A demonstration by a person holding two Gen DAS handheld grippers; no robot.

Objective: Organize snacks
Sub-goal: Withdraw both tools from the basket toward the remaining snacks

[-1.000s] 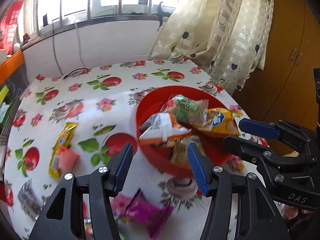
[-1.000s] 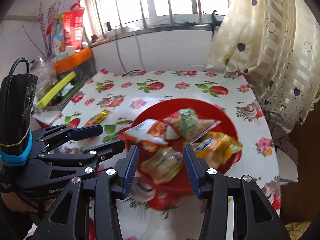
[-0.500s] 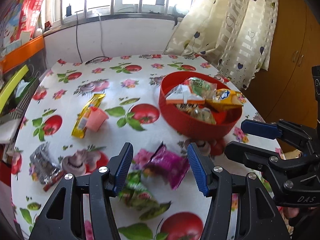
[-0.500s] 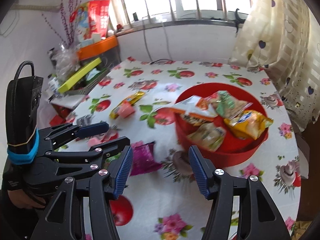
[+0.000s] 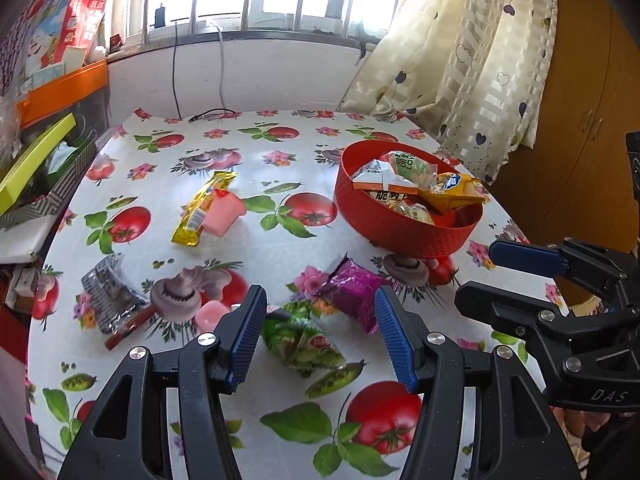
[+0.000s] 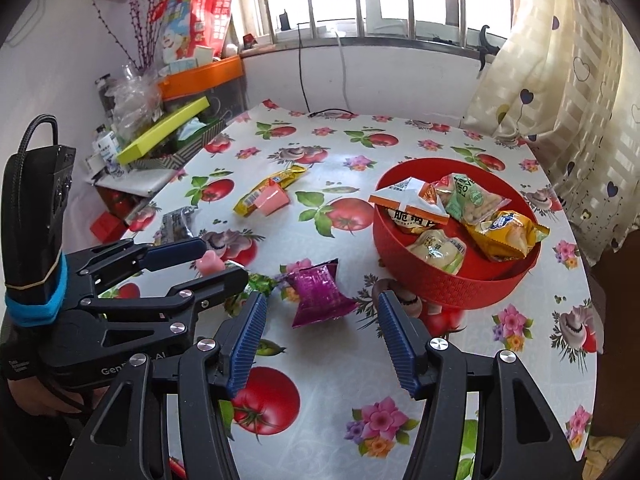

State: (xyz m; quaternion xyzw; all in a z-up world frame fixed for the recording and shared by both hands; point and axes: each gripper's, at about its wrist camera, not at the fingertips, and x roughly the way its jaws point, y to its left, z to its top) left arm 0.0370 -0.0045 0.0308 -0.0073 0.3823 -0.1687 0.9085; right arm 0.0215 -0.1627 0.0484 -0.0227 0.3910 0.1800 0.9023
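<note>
Both grippers have pulled back from the red bowl (image 5: pixel 404 220); a second ago they sat right over it, and now they hang above the near part of the flowered table (image 6: pixel 340 408); the left gripper (image 5: pixel 320 332) is spread wide and holds nothing; the right gripper (image 6: pixel 320 332) is spread wide and holds nothing too. The bowl already has four packets in it, so that drop looks done. More snacks lie loose on the table: a purple packet (image 6: pixel 320 294), a green packet (image 5: pixel 302 338) just beside it, a yellow bar (image 5: pixel 204 208) touching a pink jelly cup (image 5: pixel 222 214), and a grey packet (image 5: pixel 110 294). The purple or green one is likely next, since both sit closest.
</note>
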